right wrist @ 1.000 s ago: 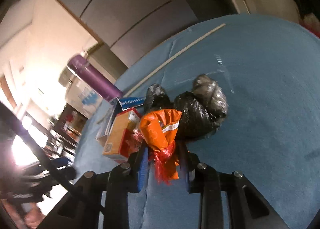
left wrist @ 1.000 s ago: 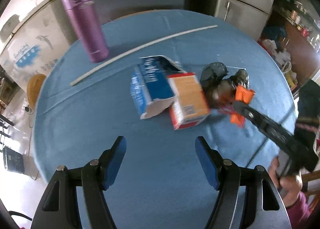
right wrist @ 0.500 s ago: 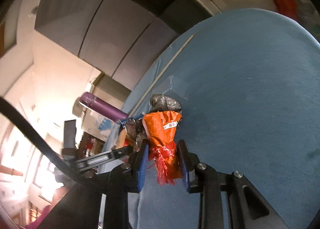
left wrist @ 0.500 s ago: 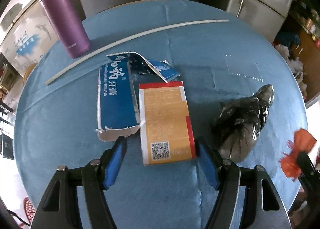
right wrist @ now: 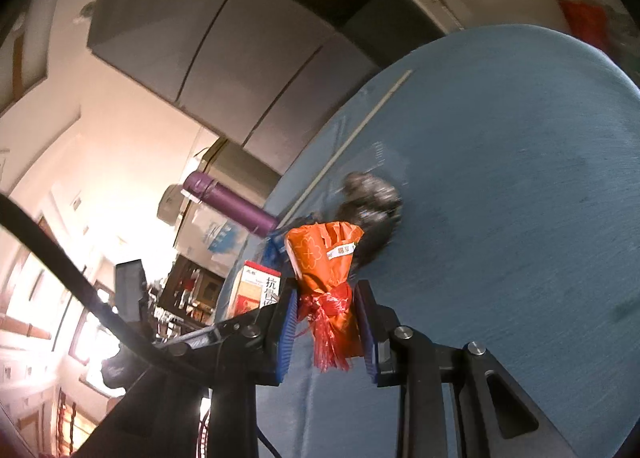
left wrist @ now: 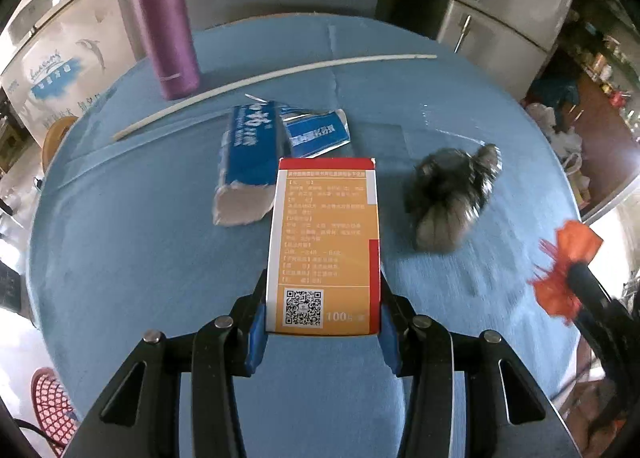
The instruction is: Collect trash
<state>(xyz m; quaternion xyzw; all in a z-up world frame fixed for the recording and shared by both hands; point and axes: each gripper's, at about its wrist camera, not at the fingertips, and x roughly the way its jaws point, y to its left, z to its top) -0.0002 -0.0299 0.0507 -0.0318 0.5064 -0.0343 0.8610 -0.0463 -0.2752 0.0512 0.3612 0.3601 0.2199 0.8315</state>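
Observation:
My left gripper (left wrist: 322, 324) is shut on the near end of an orange and red box (left wrist: 326, 246) that lies along the blue round table (left wrist: 160, 258). A torn blue carton (left wrist: 252, 154) lies just beyond it. A crumpled black bag (left wrist: 450, 194) lies to the right. My right gripper (right wrist: 328, 324) is shut on an orange wrapper with a red tie (right wrist: 326, 274), held above the table's right edge; it also shows in the left wrist view (left wrist: 568, 266). The black bag (right wrist: 370, 206) and the box (right wrist: 258, 286) show behind the wrapper.
A purple flask (left wrist: 164, 22) stands at the back left, also in the right wrist view (right wrist: 230, 208). A long white stick (left wrist: 272, 78) lies across the back of the table. Grey cabinets (left wrist: 500, 10) stand behind. A red mesh stool (left wrist: 52, 406) is at lower left.
My left gripper has moved forward and closed on the orange box. My right gripper has pulled the orange wrapper away from the black bag to the table's right edge.

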